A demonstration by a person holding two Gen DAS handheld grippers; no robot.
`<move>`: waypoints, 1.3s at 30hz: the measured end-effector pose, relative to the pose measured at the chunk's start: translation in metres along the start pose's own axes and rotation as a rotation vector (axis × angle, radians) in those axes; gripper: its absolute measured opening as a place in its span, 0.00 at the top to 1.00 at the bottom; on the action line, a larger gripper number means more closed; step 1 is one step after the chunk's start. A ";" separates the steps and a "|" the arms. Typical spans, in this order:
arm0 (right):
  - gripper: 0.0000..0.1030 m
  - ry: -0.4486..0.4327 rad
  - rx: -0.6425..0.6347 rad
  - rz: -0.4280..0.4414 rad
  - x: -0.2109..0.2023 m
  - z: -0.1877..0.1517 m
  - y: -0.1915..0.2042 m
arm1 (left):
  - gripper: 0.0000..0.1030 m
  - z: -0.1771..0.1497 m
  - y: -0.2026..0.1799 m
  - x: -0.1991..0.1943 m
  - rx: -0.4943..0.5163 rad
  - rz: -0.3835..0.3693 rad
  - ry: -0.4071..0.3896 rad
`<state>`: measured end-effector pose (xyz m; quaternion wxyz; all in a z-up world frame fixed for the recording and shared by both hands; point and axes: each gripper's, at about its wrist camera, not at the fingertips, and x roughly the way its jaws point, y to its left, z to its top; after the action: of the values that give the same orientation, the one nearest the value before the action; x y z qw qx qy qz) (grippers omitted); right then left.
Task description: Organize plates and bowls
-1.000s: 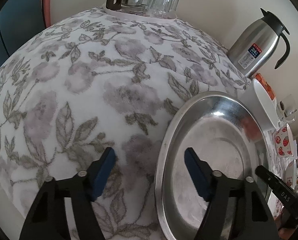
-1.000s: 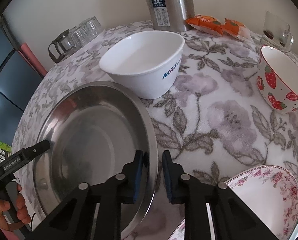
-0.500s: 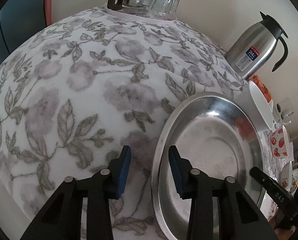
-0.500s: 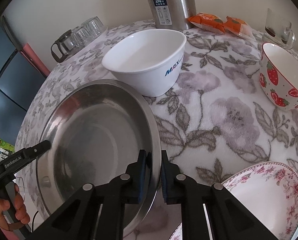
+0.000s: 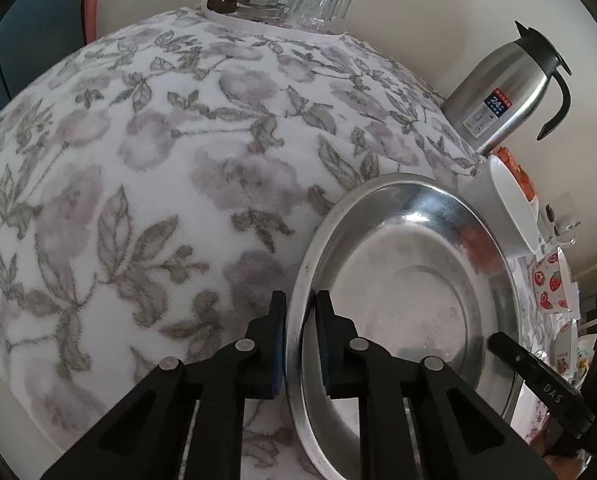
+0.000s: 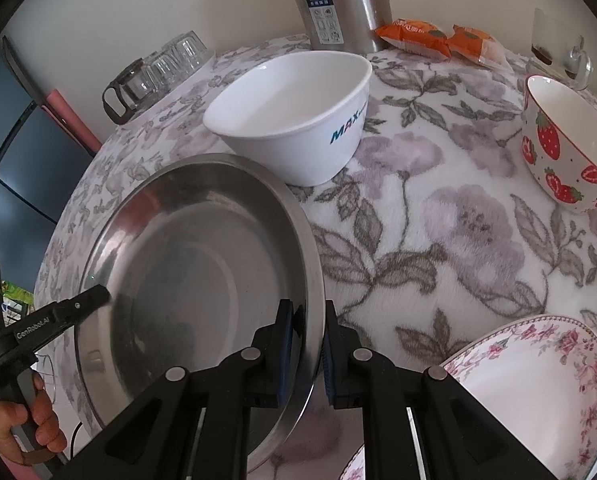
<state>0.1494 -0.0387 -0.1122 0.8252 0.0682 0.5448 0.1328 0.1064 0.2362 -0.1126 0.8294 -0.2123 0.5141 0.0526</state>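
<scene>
Low centre of the left wrist frame, my left gripper point(image 5: 300, 336) is pinched narrow on the near rim of the steel plate point(image 5: 402, 292), one blue pad outside the rim, one inside. The plate fills the lower right of that frame, lying on the floral tablecloth point(image 5: 138, 184).

Right wrist frame, low centre: my right gripper point(image 6: 304, 344) is likewise clamped narrow on the plate's opposite rim point(image 6: 202, 272), pads either side of the edge. The left gripper's black finger shows at lower left there, at the far rim.

Just beyond the plate, upper centre, stands the white bowl point(image 6: 294, 112), close to its rim; I cannot tell whether they touch. Strawberry bowl point(image 6: 558, 148) at the right edge, well apart. Rose-patterned plate point(image 6: 538, 392) at lower right, near my right gripper.

Steel thermos point(image 6: 338, 4) at top centre, orange snack packets point(image 6: 438, 38) beside it, upturned glasses point(image 5: 318, 4) on a tray at top of the left frame.
</scene>
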 end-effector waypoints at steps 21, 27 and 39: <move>0.86 -0.068 0.005 0.089 -0.050 0.000 0.006 | 0.86 0.005 -0.011 -0.057 0.012 0.025 -0.100; 0.86 -0.122 -0.004 0.096 -0.080 0.000 0.006 | 0.86 0.005 -0.024 -0.084 0.029 0.016 -0.139; 0.86 -0.267 0.062 0.071 -0.159 -0.010 -0.030 | 0.86 -0.004 -0.091 -0.137 0.118 -0.058 -0.232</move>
<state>0.0861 -0.1141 0.0160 0.8826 0.1301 0.4312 0.1348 0.0674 0.1703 0.0326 0.8956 -0.1701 0.4105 0.0225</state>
